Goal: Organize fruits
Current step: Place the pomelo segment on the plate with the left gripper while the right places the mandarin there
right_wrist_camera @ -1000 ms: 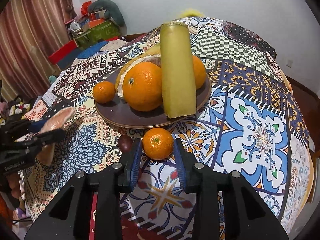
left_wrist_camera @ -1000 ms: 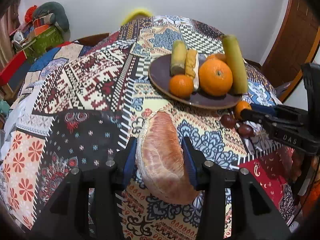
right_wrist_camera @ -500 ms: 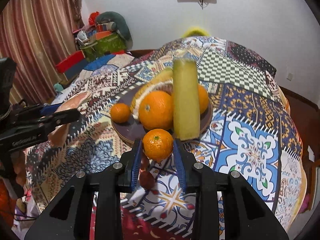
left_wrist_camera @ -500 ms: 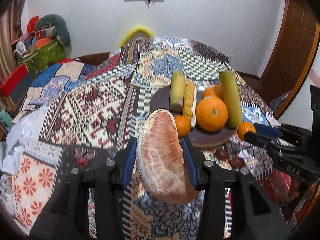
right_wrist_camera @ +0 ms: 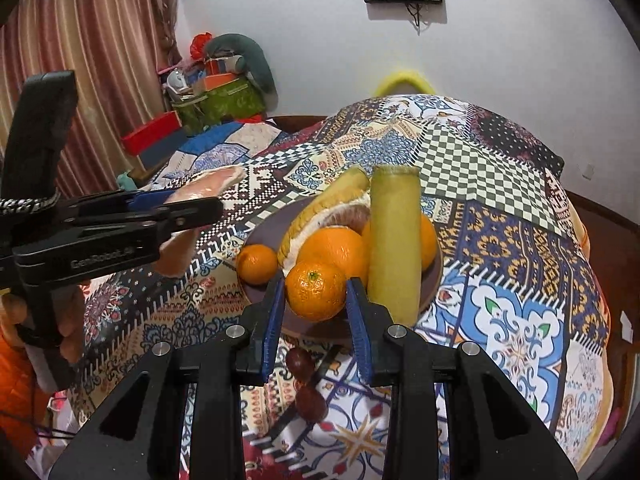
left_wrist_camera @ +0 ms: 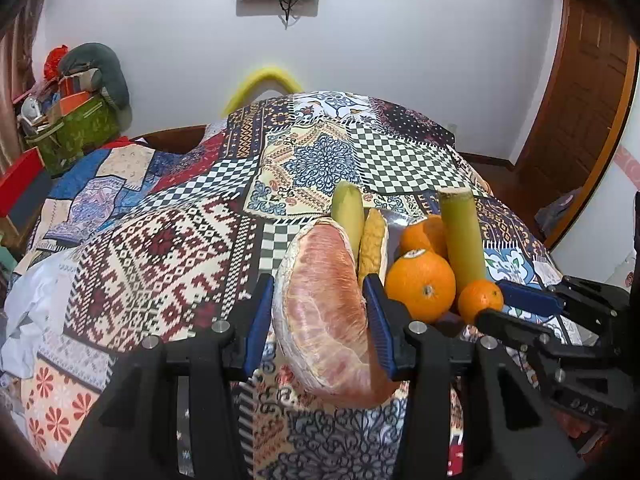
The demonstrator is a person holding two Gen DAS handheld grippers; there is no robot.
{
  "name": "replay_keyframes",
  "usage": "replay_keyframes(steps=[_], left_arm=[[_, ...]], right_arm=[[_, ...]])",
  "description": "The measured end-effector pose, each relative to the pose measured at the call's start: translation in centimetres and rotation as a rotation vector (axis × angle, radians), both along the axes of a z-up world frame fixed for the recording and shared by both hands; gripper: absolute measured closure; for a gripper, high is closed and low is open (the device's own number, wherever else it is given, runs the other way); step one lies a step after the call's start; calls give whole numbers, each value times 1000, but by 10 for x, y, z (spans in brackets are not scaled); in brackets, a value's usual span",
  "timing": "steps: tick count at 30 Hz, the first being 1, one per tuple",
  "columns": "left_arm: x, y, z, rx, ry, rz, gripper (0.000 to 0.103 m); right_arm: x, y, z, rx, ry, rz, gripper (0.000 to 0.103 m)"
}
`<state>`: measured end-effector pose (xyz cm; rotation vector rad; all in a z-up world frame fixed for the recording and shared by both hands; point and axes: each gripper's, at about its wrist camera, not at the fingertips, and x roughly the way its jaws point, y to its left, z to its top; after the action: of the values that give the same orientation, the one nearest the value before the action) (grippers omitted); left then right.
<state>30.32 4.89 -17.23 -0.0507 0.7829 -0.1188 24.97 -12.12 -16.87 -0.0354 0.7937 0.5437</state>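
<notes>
Pink pomelo wedge (left_wrist_camera: pixel 324 312): pinched in the left gripper (left_wrist_camera: pixel 318 318), held above the patchwork cloth (left_wrist_camera: pixel 168 248).
Mandarin (right_wrist_camera: pixel 316 290): clamped by the right gripper (right_wrist_camera: pixel 316 312), at the plate (right_wrist_camera: pixel 264 220) edge.
Right view only: two dark fruits (right_wrist_camera: pixel 306 380) on the cloth.

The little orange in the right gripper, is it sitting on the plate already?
No, the little orange is pinched between the right gripper's blue fingers, held in the air in front of the brown plate.
</notes>
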Motion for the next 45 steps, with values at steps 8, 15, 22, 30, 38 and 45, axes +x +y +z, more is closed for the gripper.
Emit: replay_keyframes(steps=[8,15,22,30,38,45], left_arm=[[26,-9,-15,-10,37,-24,58],[45,-18,-30,-13,81,-39,58],[52,-19,-39,-10,108,-26,58],[36,-13,-27,-2,78,-23,58],[7,7,-16,-7,52,4,56],[-7,18,-23,-3,70,25,53]], right_arm=[[5,9,-11,0,14,24,74],[7,11,-19,3,37,33,74],[7,16,-23,-7,41,47,74],[7,21,-23,-16,45,55,74],[9,32,-28,-43,55,73,74],[14,42,-36,-64,80,86,74]])
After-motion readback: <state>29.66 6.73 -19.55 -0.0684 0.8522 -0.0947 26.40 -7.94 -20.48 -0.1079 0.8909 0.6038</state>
